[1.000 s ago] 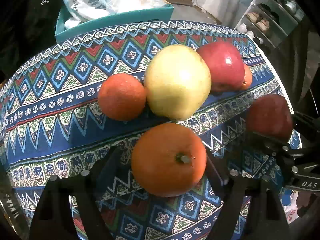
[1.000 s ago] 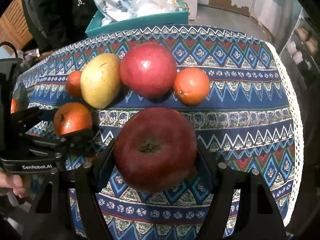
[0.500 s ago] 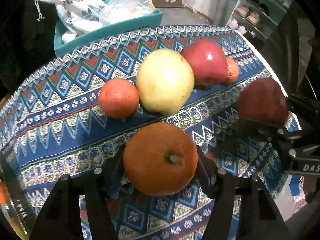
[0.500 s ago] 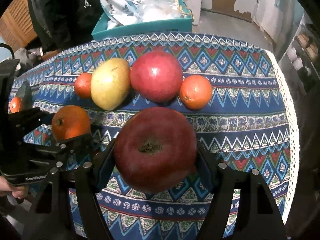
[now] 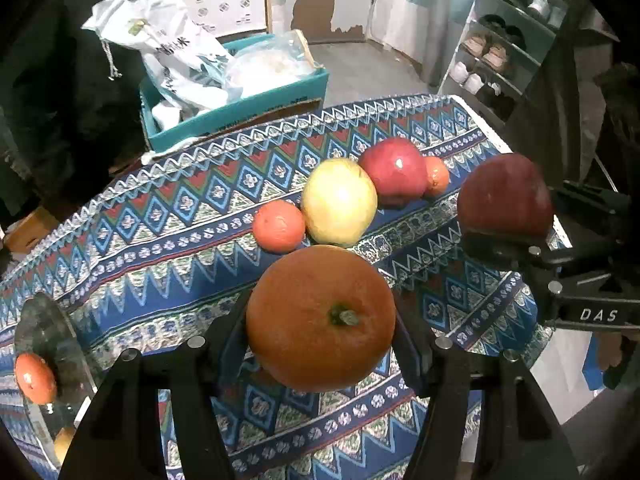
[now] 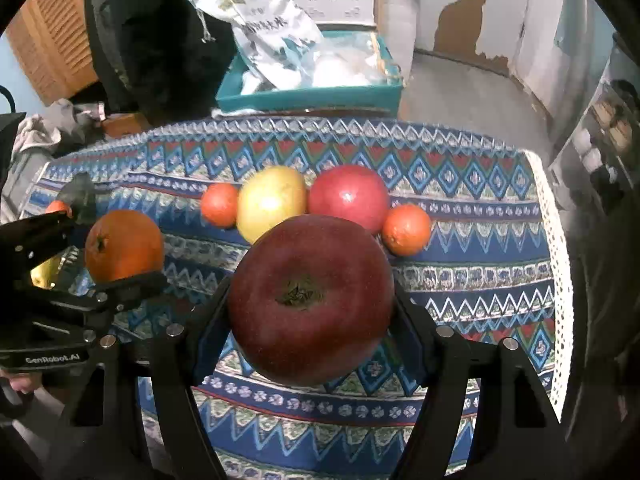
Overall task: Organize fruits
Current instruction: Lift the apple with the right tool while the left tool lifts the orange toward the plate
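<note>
My left gripper (image 5: 320, 320) is shut on a large orange (image 5: 320, 312), stem facing the camera, held above the patterned tablecloth (image 5: 160, 248). My right gripper (image 6: 312, 312) is shut on a dark red apple (image 6: 310, 300), also held off the cloth. Each view shows the other gripper at its side, with the apple (image 5: 504, 196) on the right and the orange (image 6: 124, 246) on the left. Behind them a row lies on the cloth: a small orange (image 5: 278, 226), a yellow pear-like fruit (image 5: 339, 202), a red apple (image 5: 394, 176) and another small orange (image 5: 436, 176).
A clear glass dish (image 5: 48, 332) with a small orange (image 5: 36, 376) in it stands at the table's left. A teal box (image 5: 240, 108) of plastic bags sits beyond the far edge. A shoe rack (image 5: 500, 40) stands at the right. White lace (image 6: 556, 240) marks the right edge.
The left fingers closed in from either side onto the large orange. Both grippers then rose with their fruit, so the table and the row of fruit look farther away.
</note>
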Demonstrator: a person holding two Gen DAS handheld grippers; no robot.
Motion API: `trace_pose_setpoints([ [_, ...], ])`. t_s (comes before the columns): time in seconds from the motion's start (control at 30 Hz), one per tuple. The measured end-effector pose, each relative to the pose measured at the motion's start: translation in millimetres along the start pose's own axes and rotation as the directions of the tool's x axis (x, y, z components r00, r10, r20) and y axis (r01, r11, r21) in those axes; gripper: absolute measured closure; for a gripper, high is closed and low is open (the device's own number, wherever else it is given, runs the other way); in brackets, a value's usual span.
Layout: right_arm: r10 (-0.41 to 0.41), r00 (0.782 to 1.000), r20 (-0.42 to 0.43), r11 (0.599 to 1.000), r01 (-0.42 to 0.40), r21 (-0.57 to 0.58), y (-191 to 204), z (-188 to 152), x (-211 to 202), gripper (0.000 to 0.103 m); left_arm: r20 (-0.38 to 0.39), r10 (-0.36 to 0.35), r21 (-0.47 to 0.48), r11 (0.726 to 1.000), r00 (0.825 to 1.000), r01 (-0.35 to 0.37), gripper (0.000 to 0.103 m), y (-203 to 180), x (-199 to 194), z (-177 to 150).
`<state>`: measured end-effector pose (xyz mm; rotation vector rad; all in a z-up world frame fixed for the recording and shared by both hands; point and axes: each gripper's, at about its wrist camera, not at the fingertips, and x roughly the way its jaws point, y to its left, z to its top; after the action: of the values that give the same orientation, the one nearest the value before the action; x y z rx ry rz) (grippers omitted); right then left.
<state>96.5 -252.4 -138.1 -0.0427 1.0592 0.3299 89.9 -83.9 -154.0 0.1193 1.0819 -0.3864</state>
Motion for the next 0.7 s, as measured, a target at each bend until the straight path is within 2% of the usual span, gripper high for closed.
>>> trace_pose_setpoints([
  [0.37, 0.032, 0.998, 0.051, 0.999, -0.030, -0.046, 31, 14, -33, 0.031, 0.035, 0.001, 0.007, 1.000, 0.999, -0.001, 0.038, 6, -42, -6],
  [0.7, 0.070, 0.994, 0.088, 0.995, -0.064, -0.074, 53, 26, -51, 0.031, 0.070, -0.002, -0.031, 1.000, 0.998, 0.004, 0.038, 23, -81, -15],
])
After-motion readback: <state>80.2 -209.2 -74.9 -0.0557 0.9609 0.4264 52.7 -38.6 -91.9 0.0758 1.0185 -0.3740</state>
